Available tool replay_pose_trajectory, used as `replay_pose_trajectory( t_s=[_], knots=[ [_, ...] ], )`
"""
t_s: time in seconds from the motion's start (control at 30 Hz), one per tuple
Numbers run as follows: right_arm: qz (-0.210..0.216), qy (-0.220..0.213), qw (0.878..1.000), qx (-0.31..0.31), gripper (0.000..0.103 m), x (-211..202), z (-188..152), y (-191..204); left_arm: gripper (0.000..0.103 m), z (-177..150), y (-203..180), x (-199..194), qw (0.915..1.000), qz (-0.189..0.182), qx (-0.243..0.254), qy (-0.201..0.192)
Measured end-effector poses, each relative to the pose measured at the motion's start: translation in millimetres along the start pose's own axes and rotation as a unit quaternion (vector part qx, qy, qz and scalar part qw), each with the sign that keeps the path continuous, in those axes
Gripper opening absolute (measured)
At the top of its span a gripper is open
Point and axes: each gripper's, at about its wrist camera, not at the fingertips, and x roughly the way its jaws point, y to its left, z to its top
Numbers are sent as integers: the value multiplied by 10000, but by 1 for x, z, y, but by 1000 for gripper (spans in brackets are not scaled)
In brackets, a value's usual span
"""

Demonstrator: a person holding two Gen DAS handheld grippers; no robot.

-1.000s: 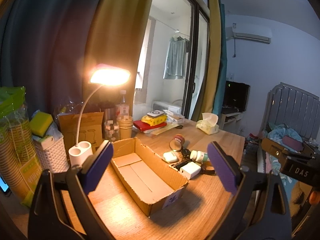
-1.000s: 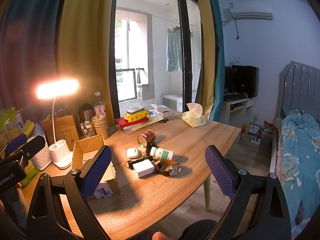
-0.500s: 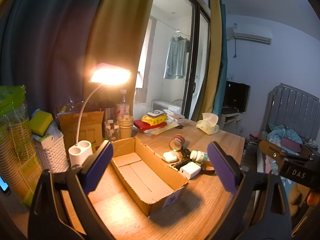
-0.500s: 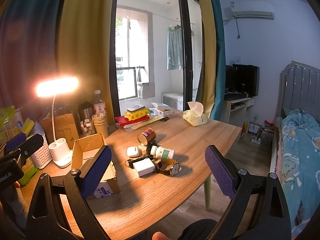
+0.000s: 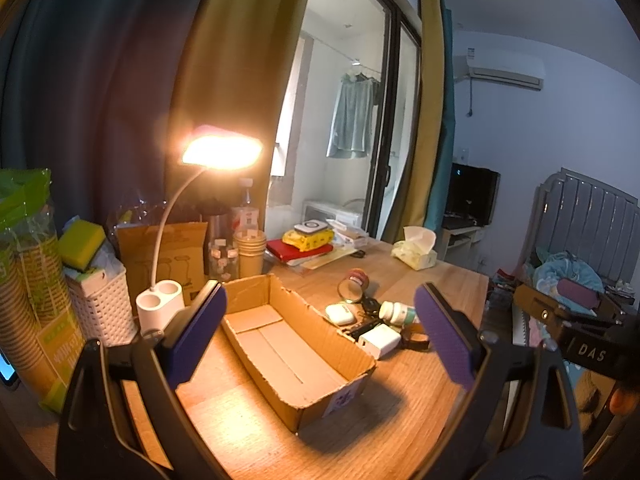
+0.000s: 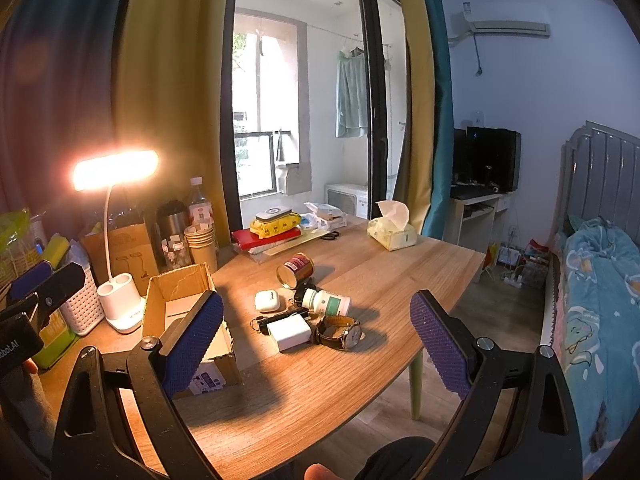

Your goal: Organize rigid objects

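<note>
Cardboard box (image 5: pixel 296 356) below left hand-held gripper (image 5: pixel 320 336)

Black two-armed tongs (image 6: pixel 316 340) with textured blue-purple pads (image 6: pixel 192 342), silver pivot screws, white lettering on the housing.

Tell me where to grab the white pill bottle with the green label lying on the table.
Grip the white pill bottle with the green label across its labelled barrel, coming from above with the right gripper. It lies on its side, the keys crowd its cap end, and the brown-strapped wristwatch sits just in front.
</note>
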Motion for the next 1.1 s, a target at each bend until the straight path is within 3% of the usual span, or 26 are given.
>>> replay_pose_trajectory(
  t_s=[0.73,1.1],
  knots=[
    [16,347,9994,30,96,25,-2,-7,96,-6,10,18,9996,186,-63,202],
    [-47,982,9949,246,96,90,-26,-43,96,-41,39,84,9917,582,-176,1136]
  ],
)
